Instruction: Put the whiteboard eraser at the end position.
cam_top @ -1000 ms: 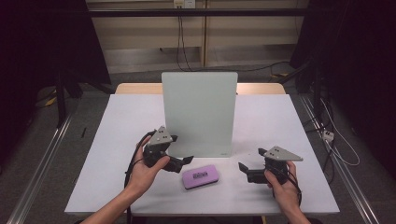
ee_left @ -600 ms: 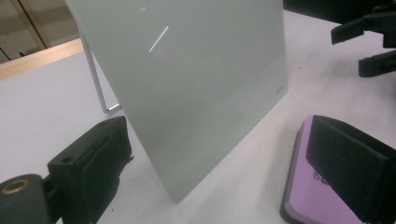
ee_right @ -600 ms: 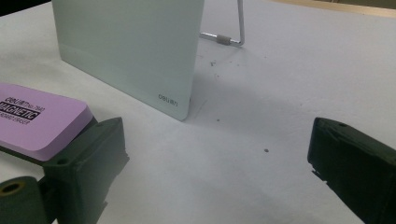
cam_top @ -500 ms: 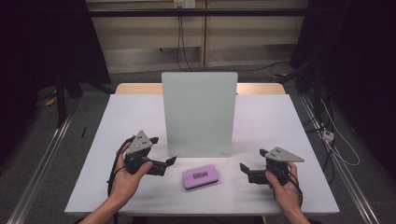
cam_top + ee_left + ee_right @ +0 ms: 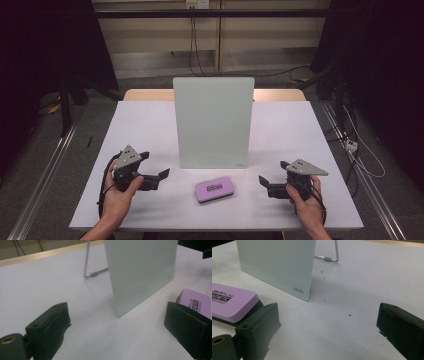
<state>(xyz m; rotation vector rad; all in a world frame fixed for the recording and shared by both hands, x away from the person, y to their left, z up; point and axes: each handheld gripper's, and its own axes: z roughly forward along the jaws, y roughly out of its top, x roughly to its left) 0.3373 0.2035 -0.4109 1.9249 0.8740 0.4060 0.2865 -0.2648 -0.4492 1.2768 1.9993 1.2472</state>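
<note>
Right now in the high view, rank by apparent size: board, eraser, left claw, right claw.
1. Board, clearly largest.
2. Left claw and right claw: look alike, so unranked.
3. Eraser, a little smaller than either.

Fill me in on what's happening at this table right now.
A person sits at a white table with a two-jaw gripper in each hand. The left gripper and the right gripper both rest low over the table with jaws open, holding nothing. Between them lies a purple magnetic eraser, touched by neither. Behind it a pale glass board stands upright on a wire stand. Both grippers point inward toward the eraser, so it looks like the thing at hand.
</note>
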